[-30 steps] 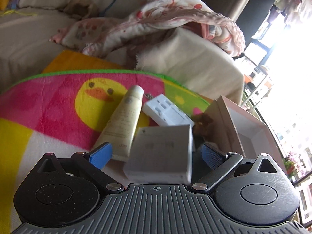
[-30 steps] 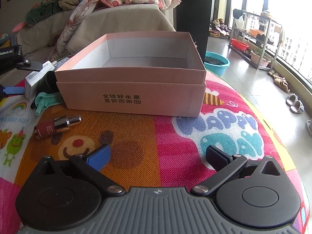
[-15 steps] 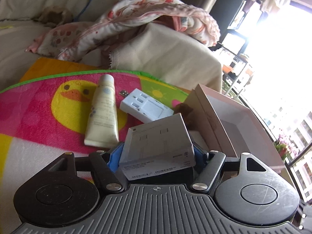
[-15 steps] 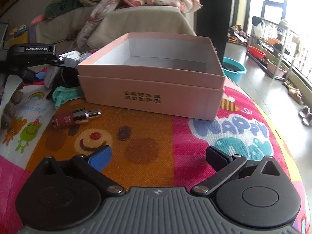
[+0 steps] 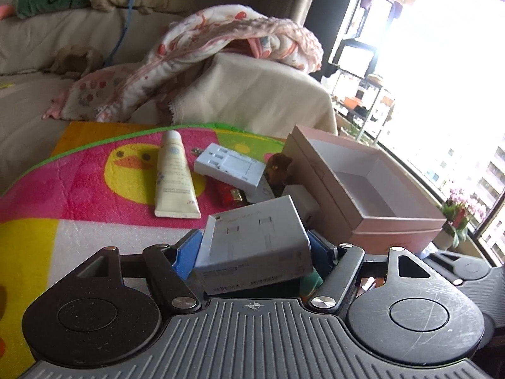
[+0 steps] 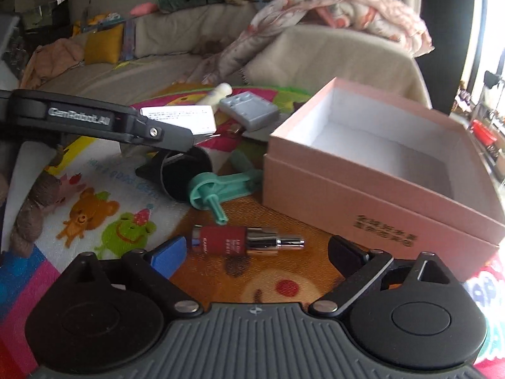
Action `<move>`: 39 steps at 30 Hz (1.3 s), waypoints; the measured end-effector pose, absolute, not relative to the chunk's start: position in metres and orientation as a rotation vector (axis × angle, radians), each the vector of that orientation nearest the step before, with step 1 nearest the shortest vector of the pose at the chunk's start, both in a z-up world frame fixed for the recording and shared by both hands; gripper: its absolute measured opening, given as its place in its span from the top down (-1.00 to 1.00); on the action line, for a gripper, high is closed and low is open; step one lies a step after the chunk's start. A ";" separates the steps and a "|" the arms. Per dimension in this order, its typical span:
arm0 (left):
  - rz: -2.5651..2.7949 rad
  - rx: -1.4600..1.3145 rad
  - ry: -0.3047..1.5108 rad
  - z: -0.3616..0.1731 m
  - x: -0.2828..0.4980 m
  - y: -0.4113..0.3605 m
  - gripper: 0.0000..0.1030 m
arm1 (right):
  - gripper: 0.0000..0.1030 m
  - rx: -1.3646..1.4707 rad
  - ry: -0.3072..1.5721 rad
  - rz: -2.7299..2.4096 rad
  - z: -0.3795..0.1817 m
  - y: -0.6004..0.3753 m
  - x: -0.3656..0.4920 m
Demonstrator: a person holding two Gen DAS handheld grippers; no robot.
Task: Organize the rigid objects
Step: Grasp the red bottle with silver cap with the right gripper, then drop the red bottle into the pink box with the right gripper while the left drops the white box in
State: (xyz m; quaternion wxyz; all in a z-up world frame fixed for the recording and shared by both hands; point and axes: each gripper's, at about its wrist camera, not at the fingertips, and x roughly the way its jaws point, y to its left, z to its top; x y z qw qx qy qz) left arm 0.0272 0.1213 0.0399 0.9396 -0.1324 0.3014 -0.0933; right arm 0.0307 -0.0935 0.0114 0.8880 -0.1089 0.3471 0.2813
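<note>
Our left hand-held gripper (image 5: 252, 246) was clamped on a grey carton (image 5: 252, 240), blue pads pressed against both of its sides, carton tilted and lifted clear of the play mat (image 5: 94, 189). In the right wrist view we saw the same carton's white label end (image 6: 178, 118) sticking out past the left gripper's black finger, above a black cylinder (image 6: 183, 177) lying on its side. Our right hand-held gripper (image 6: 255, 252) was wide open with nothing in it, low over the mat, a dark red bottle with a silver cap (image 6: 243, 240) lying flat between its fingertips; we couldn't tell whether either pad touched it. A pink open box (image 6: 378, 170) stood on the mat to the right, white inside, nothing visible in it. A mint green plastic part (image 6: 221, 186) lay just beside the box's near left corner, touching the black cylinder. Farther back on the mat, left wrist view: a cream tube (image 5: 175, 180) lying flat on the duck print, a white multi-port adapter (image 5: 230, 167) just right of it, a small red item (image 5: 228, 194) partly under the adapter, and a brown bear figure (image 5: 277, 167) against the box wall. A sofa with a pink blanket (image 5: 221, 41) stood behind the mat's far edge.
</note>
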 end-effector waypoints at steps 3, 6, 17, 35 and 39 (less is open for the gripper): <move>-0.205 -0.323 0.625 0.043 0.030 0.126 -0.48 | -0.76 -0.228 0.730 0.595 0.009 -0.090 0.030; -0.187 -0.300 0.653 0.041 0.040 0.123 -0.48 | -0.69 -0.234 0.721 0.602 0.009 -0.091 0.027; -0.184 -0.311 0.626 0.030 0.054 0.121 -0.47 | -0.53 -0.218 0.703 0.610 0.009 -0.095 0.032; -0.414 -0.028 0.456 0.099 -0.060 0.054 -0.45 | -0.53 -0.240 0.517 0.536 0.066 -0.192 -0.035; -0.469 -0.018 0.349 0.141 -0.024 0.033 -0.45 | -0.53 -0.241 0.415 0.460 0.093 -0.205 -0.031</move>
